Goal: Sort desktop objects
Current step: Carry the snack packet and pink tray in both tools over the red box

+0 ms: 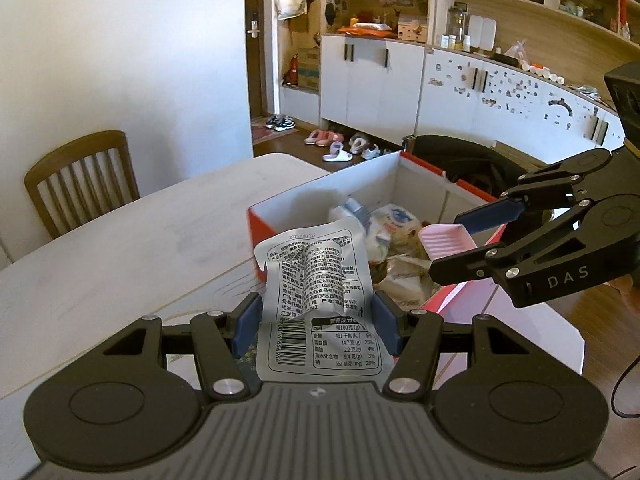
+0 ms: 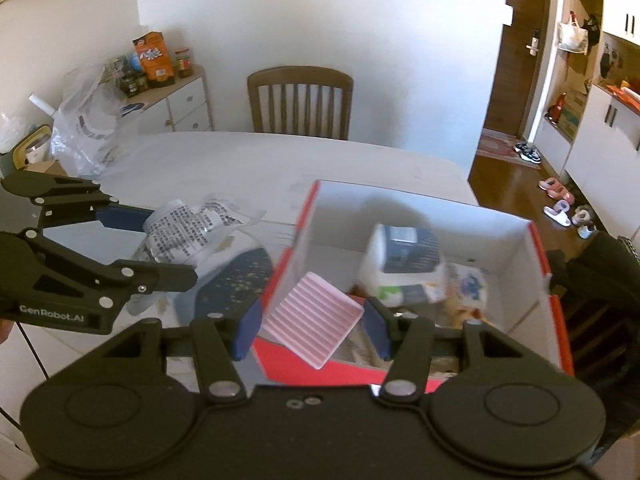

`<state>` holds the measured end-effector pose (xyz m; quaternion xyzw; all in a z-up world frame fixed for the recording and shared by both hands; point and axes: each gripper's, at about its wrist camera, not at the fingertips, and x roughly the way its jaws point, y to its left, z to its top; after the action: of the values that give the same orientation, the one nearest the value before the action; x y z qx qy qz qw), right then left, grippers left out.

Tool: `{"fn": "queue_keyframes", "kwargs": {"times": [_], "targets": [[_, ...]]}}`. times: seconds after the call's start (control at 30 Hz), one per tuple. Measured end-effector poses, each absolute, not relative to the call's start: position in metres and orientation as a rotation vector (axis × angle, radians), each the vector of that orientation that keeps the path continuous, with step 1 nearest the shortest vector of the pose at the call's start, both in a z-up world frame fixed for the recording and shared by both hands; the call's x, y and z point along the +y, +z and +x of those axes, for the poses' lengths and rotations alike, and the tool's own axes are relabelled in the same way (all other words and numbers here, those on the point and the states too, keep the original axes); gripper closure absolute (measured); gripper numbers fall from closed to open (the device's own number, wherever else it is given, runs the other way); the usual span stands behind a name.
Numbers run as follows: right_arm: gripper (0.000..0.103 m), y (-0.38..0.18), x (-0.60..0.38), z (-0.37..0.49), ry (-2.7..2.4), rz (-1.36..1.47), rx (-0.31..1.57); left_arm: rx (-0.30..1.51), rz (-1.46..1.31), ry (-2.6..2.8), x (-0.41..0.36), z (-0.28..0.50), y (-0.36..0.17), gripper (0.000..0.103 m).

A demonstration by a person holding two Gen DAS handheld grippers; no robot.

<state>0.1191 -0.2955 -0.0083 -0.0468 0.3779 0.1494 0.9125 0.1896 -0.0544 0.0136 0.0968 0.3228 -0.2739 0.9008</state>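
left hand-held gripper (image 1: 316, 322) clamps silver packet (image 1: 316, 280); right hand-held gripper (image 2: 314, 326) clamps pink tray (image 2: 312, 322).

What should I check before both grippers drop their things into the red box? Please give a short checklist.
1. Left gripper grips the silver packet: ok.
2. Right gripper grips the pink tray: ok.
3. Pink tray is over the red box: ok.
4. Silver packet is over the box: not ok, it is at the near edge.
5. Free room inside the box: ok at the near left.
6. Grippers apart from each other: ok.
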Motion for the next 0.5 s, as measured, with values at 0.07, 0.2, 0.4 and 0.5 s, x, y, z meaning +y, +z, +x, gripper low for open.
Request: {"fn": "queue_keyframes", "kwargs": {"times": [0.07,0.2,0.4,0.5], "targets": [[0.048,-0.008,-0.308,0.118,0.303,-0.092,0.777,0.669,0.203,-0.57,-0.064,0.191,0.014,0.044],[0.048,-0.009,-0.331,0.119,0.294,-0.087,0.773,0.671,0.213,-0.575,-0.085,0.194,0.013,0.044],[0.048,-0.009,-0.362,0.125,0.285,-0.089,0.765,0.671,0.23,-0.582,-0.118,0.2,0.013,0.044],[0.048,-0.01,-0.376,0.128,0.279,-0.087,0.766,0.672,0.236,-0.589,-0.133,0.203,0.012,0.044]]}}
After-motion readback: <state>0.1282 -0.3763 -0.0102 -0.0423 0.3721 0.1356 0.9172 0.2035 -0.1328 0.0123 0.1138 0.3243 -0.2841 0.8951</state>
